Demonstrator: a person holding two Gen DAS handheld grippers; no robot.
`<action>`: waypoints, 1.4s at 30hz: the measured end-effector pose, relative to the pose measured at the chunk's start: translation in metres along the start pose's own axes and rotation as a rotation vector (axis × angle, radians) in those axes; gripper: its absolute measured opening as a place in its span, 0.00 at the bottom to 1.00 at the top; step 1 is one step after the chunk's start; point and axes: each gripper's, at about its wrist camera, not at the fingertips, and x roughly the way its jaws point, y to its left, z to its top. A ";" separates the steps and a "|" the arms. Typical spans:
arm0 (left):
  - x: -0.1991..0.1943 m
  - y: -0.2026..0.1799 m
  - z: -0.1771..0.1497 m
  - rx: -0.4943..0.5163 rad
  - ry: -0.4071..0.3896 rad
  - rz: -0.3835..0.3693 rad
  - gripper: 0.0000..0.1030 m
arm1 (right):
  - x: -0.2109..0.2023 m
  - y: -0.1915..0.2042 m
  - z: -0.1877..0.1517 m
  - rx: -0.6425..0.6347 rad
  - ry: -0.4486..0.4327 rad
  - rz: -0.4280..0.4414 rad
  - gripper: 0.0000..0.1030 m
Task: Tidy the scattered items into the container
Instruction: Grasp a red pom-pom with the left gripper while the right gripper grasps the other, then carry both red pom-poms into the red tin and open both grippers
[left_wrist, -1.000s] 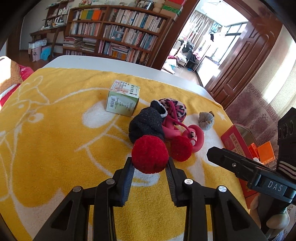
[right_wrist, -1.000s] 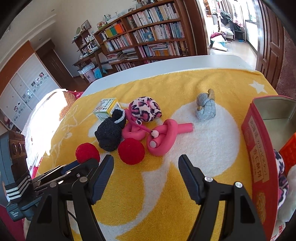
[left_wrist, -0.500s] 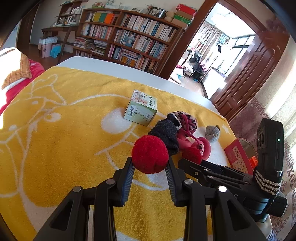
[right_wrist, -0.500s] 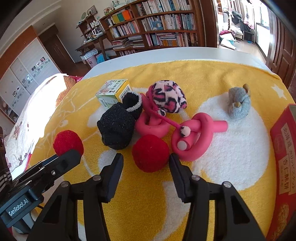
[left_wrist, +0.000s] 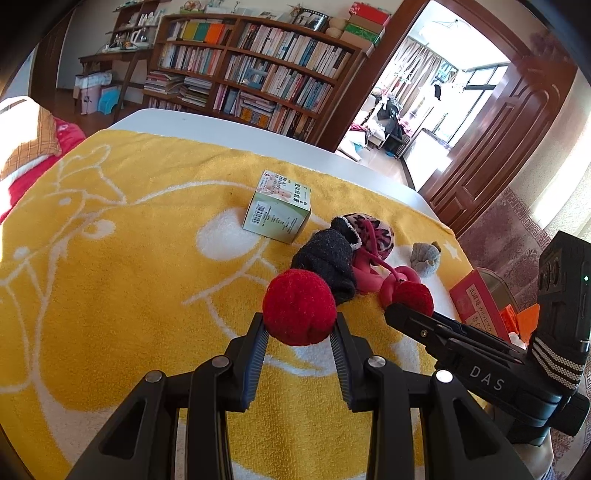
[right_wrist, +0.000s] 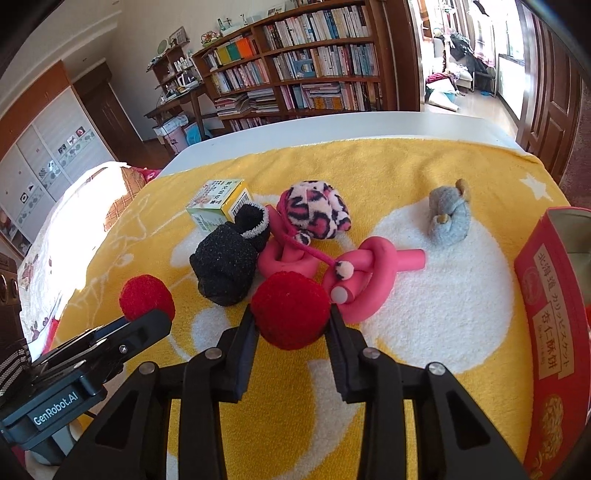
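Just changed: a second ago the right gripper (right_wrist: 291, 325) stood open, well short of the pile; half a second ago its jaws straddled the second fuzzy red pom-pom ball (right_wrist: 290, 310); now they are pressed in on both of its sides.
Left tongs: the left gripper (left_wrist: 298, 332) is closed on the first fuzzy red pom-pom ball (left_wrist: 299, 312), as it was in the earlier frames, with the ball seeming clear of the cloth.
Meaning for the task: both hands now look loaded, so I judge the carry to the container is the next step; whether the right ball has left the cloth yet, I cannot tell.
Container: the red open-topped biscuit tin (right_wrist: 550, 306) stands at the right edge of the yellow towel with white cartoon lines (right_wrist: 406, 166), right of the right gripper.
Left to tidy, placed from the tin: grey plush mouse (right_wrist: 448, 216) nearest; knotted pink foam tube (right_wrist: 365, 277) next; pink leopard-print fleece hat (right_wrist: 314, 210) beyond it; black knitted sock with white-flecked cuff (right_wrist: 231, 262) and small green-and-white printed carton (right_wrist: 218, 205) farthest.
In the way: the pink tube touches the right-held ball and the hat's pom-pom cord (right_wrist: 317, 254) lies over the tube, so a low drag toward the tin could snag; lifting first seems wiser.
Tin contents: orange pieces (left_wrist: 513, 317) show inside, so space may be tight.
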 end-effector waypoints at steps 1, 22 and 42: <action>0.001 -0.001 0.000 0.003 0.002 0.002 0.35 | -0.005 -0.002 0.000 0.005 -0.009 0.001 0.38; -0.001 -0.097 -0.005 0.158 0.026 -0.095 0.35 | -0.161 -0.119 -0.037 0.165 -0.272 -0.142 0.38; 0.039 -0.258 -0.022 0.398 0.106 -0.238 0.35 | -0.189 -0.205 -0.064 0.323 -0.321 -0.200 0.38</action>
